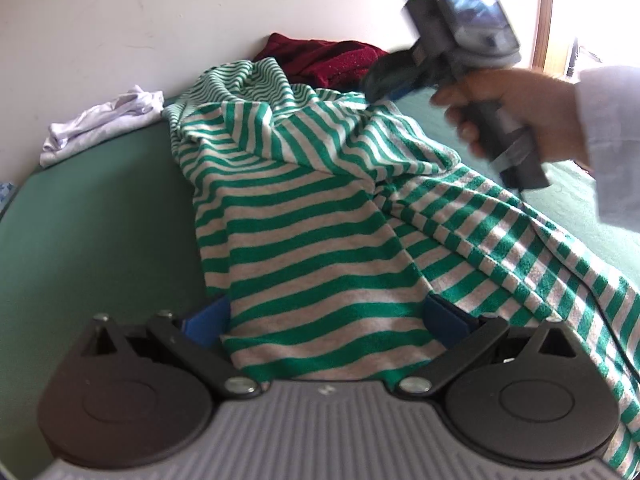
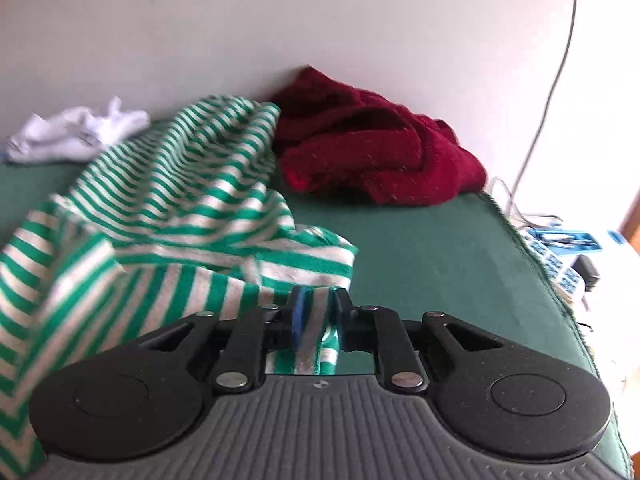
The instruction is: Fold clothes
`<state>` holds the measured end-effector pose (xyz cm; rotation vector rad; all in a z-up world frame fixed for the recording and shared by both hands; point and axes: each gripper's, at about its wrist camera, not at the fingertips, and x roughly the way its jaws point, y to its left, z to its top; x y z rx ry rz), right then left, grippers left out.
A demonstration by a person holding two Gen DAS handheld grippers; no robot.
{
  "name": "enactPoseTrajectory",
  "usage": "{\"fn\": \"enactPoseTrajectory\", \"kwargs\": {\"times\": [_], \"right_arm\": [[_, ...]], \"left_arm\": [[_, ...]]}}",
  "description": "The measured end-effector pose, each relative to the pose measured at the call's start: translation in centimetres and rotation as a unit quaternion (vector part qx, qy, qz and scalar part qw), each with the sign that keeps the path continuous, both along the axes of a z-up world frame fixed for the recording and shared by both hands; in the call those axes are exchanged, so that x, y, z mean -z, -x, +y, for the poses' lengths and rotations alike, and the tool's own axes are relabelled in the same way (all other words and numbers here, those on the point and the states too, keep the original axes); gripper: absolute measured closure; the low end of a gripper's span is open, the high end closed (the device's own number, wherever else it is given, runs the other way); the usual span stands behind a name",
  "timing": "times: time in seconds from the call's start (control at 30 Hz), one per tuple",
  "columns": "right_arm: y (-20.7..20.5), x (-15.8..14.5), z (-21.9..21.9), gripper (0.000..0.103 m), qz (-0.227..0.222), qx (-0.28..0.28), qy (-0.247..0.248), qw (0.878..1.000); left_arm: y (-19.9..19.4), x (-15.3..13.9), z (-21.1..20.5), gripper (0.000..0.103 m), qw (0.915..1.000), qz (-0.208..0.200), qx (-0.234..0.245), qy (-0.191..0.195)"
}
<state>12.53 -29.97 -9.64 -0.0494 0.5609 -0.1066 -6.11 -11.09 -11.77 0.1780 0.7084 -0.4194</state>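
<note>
A green and white striped garment lies rumpled on the green table cover. In the left wrist view its near edge drapes between the blue pads of my left gripper, whose jaws stand wide apart with the cloth loose across them. My right gripper is shut on a bunched edge of the striped garment and holds it up off the table. The right gripper also shows in the left wrist view, held by a hand at the far right of the garment.
A dark red knitted garment lies crumpled against the wall at the back. A white garment lies at the back left. The table's right edge drops off beside a power strip and cables.
</note>
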Motion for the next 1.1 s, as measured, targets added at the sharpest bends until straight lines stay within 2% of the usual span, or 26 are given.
{"fn": "enactPoseTrajectory", "kwargs": {"times": [0.03,0.07,0.13,0.2,0.27,0.33,0.37,0.4,0.47,0.5,0.53,0.57,0.63,0.7,0.73,0.77,0.8,0.83,0.97,1.1], "right_arm": [[1.0,-0.9,-0.2,0.06,-0.008,-0.002,-0.013,1.0],[2.2,-1.9,-0.4,0.062,-0.016,-0.003,-0.027,0.999],[4.6,-2.9,-0.7,0.062,-0.003,-0.032,-0.095,0.995],[6.3,-2.6,-1.1,0.063,0.032,-0.063,-0.167,0.983],[7.3,-1.4,-1.1,0.073,0.074,-0.088,-0.204,0.972],[8.1,-0.1,-1.0,0.08,0.096,-0.078,-0.172,0.977],[8.5,0.5,-1.1,0.099,0.103,-0.065,-0.15,0.981],[8.8,0.6,-1.4,0.103,0.102,-0.057,-0.145,0.982],[9.5,0.6,-2.1,0.102,0.097,-0.044,-0.14,0.984],[9.7,0.3,-1.9,0.096,0.094,-0.042,-0.134,0.986],[10.0,0.2,-1.9,0.086,0.085,-0.051,-0.141,0.985],[10.4,0.1,-2.0,0.086,0.075,-0.062,-0.15,0.984],[10.5,0.9,-2.0,0.085,0.086,-0.068,-0.163,0.98],[10.7,1.5,-2.3,0.09,0.084,-0.07,-0.161,0.981],[10.7,1.7,-2.6,0.098,0.085,-0.068,-0.159,0.981],[10.9,1.4,-3.0,0.097,0.092,-0.06,-0.165,0.98],[11.0,1.1,-3.3,0.094,0.1,-0.052,-0.172,0.979],[11.6,0.6,-3.3,0.083,0.108,-0.049,-0.171,0.978],[15.8,0.1,-3.7,0.082,0.126,-0.124,-0.195,0.965],[24.0,-0.4,-4.7,0.082,0.141,-0.177,-0.212,0.951]], "left_arm": [[0.0,0.0,0.0,0.001,1.0,0.0,0.0,0.0],[0.0,0.0,0.0,0.001,1.0,0.0,0.0,0.0],[-0.1,0.0,0.0,0.001,1.0,0.0,0.001,0.001],[-0.1,0.0,0.0,0.001,1.0,0.0,0.002,0.001],[-0.1,0.0,0.0,0.001,1.0,0.0,0.002,0.001],[0.0,-0.1,0.0,0.001,1.0,0.0,0.003,-0.001],[0.0,-0.1,0.0,0.001,1.0,-0.001,0.003,-0.002],[0.0,-0.2,0.0,0.001,1.0,-0.002,0.003,-0.003],[0.9,-0.9,0.1,0.003,0.9999,-0.012,0.008,0.001],[1.5,-1.2,0.1,0.002,0.9998,-0.011,0.013,0.007],[2.1,-1.5,0.0,0.001,0.9997,-0.011,0.019,0.014],[2.8,-1.8,0.0,0.001,0.9994,-0.011,0.025,0.021],[3.9,-1.9,-0.5,0.001,0.9988,-0.002,0.041,0.026],[4.9,-1.5,-1.5,0.002,0.9978,0.013,0.061,0.023],[5.5,-1.3,-2.0,0.003,0.9976,0.014,0.066,0.012],[6.2,-1.1,-2.5,0.003,0.9973,0.016,0.072,0.001],[7.0,-0.9,-2.4,0.003,0.9972,0.017,0.073,-0.002],[7.8,-0.8,-2.3,0.003,0.997,0.018,0.075,-0.004],[11.5,-0.2,-1.8,0.002,0.9966,0.019,0.079,-0.013],[16.2,-0.9,-0.1,0.006,0.9957,0.044,0.082,-0.005]]}}
